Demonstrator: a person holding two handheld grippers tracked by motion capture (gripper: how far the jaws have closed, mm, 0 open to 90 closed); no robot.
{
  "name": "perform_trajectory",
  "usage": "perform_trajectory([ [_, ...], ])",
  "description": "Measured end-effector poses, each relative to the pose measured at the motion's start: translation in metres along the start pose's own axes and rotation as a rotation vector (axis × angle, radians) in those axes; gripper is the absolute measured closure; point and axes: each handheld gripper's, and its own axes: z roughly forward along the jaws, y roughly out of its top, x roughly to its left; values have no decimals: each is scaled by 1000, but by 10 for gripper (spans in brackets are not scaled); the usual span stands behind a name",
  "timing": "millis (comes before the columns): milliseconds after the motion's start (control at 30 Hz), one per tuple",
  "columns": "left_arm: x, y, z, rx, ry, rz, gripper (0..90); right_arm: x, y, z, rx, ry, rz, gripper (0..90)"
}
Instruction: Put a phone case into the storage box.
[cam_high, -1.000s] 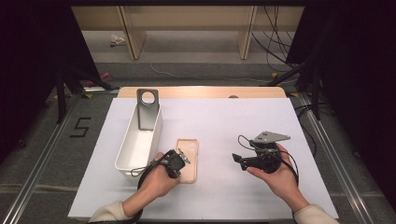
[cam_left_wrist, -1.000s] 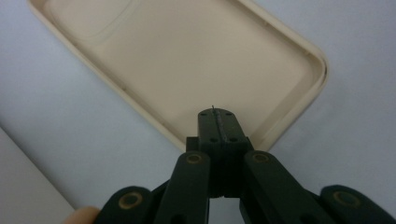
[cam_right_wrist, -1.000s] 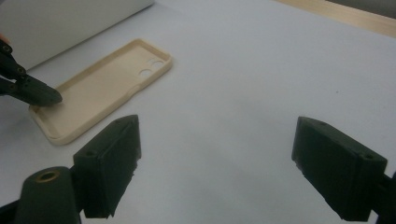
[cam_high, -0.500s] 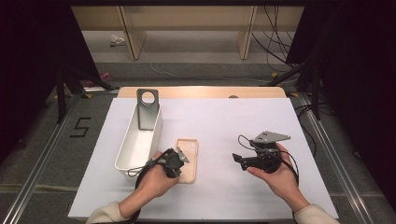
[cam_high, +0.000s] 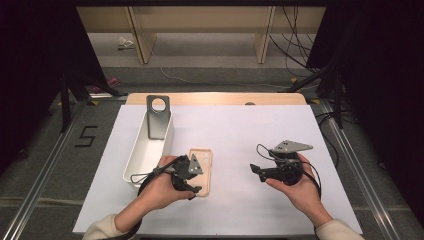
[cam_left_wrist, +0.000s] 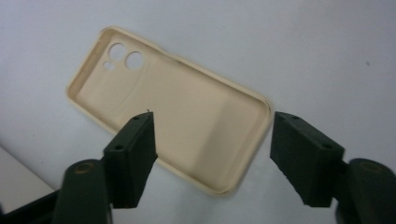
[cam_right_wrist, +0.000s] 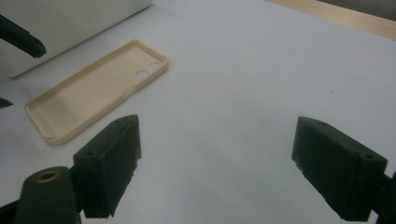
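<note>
While bracket (cam_high: 159, 119) inside white bin (cam_high: 134, 162), phone case (cam_high: 208, 176) outside

Beige phone case (cam_left_wrist: 177, 116) lying open side up on my white table sheet (cam_high: 240, 135)

I see a soft cream-coloured phone case lying flat, its hollow inside facing up and its raised rim running all the way round; two round camera holes and a smaller opening sit at one end, the end farther from me in the high view (cam_high: 202, 170); it lies lengthwise, pointing away from me, just beside the long white bin (cam_high: 145, 152) on that bin's right; it rests free on the sheet, nothing pressing on it; in the right gripper view (cam_right_wrist: 93, 95) its near corner looks whole, the rim unbent.
</note>
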Motion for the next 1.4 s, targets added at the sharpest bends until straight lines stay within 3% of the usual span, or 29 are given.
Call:
perform_trajectory([
  [233, -11, 6, 10, 116, -43, 141, 272, 1, 0, 1, 2, 1, 0, 165],
  [400, -16, 11, 24, 197, -31, 257, 320, 1, 0, 1, 3, 3, -1, 165],
  [433, -17, 11, 26, 207, -37, 255, 325, 1, 0, 1, 2, 2, -1, 166],
  [500, -16, 12, 29, 218, -23, 288, 340, 1, 0, 1, 2, 2, -1, 166],
  [767, -17, 15, 37, 235, -30, 339, 376, -1, 0, -2, -10, 1, 3, 166],
  [900, -16, 15, 40, 240, -35, 346, 385, -3, -1, -5, -19, -1, 8, 166],
  [1000, -15, 13, 41, 240, -49, 327, 406, -5, -2, -7, -26, -2, 10, 166],
  [1400, -11, 10, 42, 254, -48, 336, 437, -6, -4, -11, -33, -5, 8, 166],
])
